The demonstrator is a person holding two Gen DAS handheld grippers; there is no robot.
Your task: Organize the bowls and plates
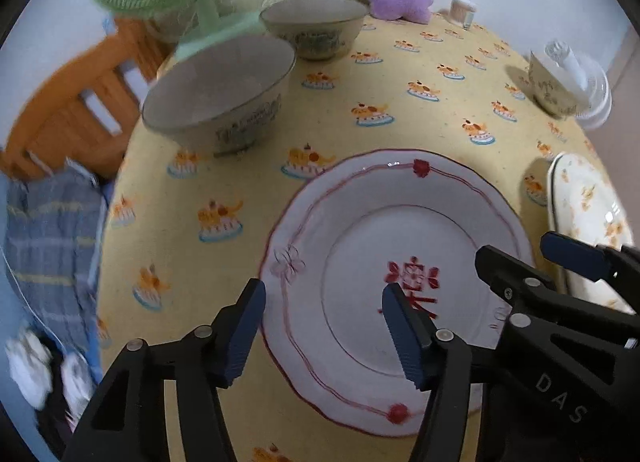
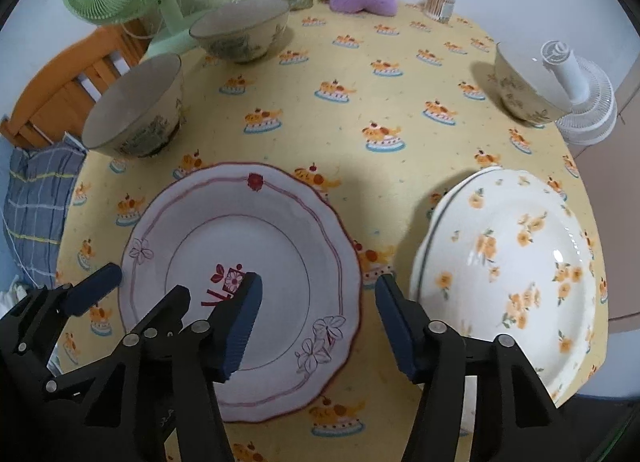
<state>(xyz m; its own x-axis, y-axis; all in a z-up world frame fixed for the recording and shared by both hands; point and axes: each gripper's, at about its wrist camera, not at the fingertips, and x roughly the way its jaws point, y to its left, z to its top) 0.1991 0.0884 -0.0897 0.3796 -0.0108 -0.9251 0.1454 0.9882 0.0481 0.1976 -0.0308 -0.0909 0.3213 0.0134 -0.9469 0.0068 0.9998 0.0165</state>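
here both grippers, left gripper (image 1: 324, 326) and right gripper (image 2: 318, 322), point steeply down, jaws part-open, straddling the red-trimmed plate's (image 2: 272, 238) opposite rims.

Tablecloth (image 2: 360, 74) — red-trimmed plate (image 2: 280, 246), floral plate (image 2: 520, 262), three bowls; right gripper (image 2: 316, 322) half-open straddling the red plate's rim — left gripper (image 2: 168, 286) beside.

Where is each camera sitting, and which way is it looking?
Left wrist: on the left gripper, looking steeply down at the red-trimmed plate; the right gripper's fingers show too.
Right wrist: on the right gripper, looking down between that plate and the orange-flowered plate; the left gripper's fingers show.
Shared: both plates, three bowls, both fans.
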